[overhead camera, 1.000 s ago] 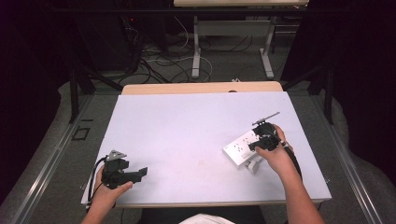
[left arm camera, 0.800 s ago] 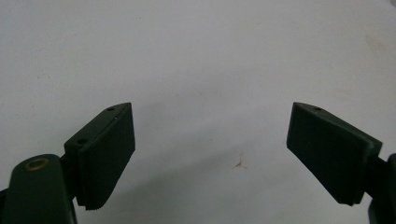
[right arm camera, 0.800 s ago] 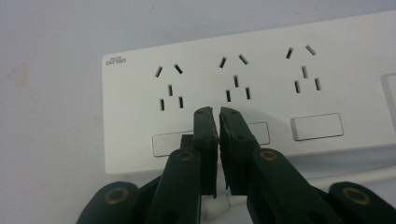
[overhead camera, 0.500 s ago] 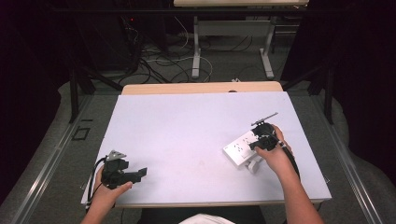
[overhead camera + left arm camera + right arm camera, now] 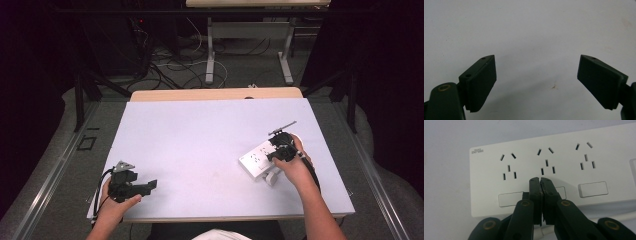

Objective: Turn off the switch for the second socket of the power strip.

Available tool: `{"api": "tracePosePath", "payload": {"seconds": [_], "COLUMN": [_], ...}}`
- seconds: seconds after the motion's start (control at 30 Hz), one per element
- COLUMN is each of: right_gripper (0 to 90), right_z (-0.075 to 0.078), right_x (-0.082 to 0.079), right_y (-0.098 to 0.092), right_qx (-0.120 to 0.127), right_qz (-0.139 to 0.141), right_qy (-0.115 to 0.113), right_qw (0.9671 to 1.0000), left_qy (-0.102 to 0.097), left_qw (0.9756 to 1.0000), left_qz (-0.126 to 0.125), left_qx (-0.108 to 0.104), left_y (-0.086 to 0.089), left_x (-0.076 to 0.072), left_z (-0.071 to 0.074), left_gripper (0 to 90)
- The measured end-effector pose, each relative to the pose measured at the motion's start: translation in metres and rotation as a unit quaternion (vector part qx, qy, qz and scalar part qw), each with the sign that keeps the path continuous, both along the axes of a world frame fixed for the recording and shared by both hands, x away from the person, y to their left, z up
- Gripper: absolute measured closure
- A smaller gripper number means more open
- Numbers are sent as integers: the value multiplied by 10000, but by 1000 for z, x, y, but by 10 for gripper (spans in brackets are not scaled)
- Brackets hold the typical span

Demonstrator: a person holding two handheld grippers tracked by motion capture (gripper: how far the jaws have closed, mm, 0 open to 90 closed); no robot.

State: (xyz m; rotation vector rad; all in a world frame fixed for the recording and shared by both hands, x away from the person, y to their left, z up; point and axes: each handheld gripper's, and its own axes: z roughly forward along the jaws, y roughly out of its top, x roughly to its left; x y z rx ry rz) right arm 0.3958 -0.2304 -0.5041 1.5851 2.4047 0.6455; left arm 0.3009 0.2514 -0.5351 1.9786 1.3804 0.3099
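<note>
Right of the table's [image 5: 200,130] middle we see a white power strip [image 5: 257,160] lying flat, sockets up. Our right gripper [image 5: 540,180] sits over its near edge, jaws pressed together with nothing between them, tips on the middle switch [image 5: 560,192]. The right hand [image 5: 292,167] reaches in from the near edge, forearm angled inward. At the near left corner our left gripper [image 5: 147,186] rests low, jaws spread wide and empty.
</note>
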Motion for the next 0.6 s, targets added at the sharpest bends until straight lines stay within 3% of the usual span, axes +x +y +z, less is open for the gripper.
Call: {"api": "tracePosePath", "payload": {"seconds": [0.07,0.1,0.13,0.33,0.43,0.6], "right_gripper": [885,885,887,900,900,900], "right_z": [-3,-2,-3,-4,-3,-3], "right_x": [1,0,0,0,0,0], "right_y": [0,0,1,0,1,2], "right_qx": [105,-44,-44,-104,-178,-160], "right_qz": [40,-5,9,89,46,53], "right_qy": [-85,52,69,-85,12,-17], "right_qw": [9999,10000,10000,9999,9998,9999], "left_qy": [-2,-4,7,7,6,7], "left_qw": [10000,10000,10000,10000,10000,10000], "left_qz": [0,-3,0,-8,-9,-20], "left_qx": [2,3,1,2,1,3], "left_y": [0,0,0,0,0,0], "left_x": [0,0,0,0,0,0], "left_z": [0,0,0,0,0,0], "left_gripper": [156,156,156,156,156,156]}}
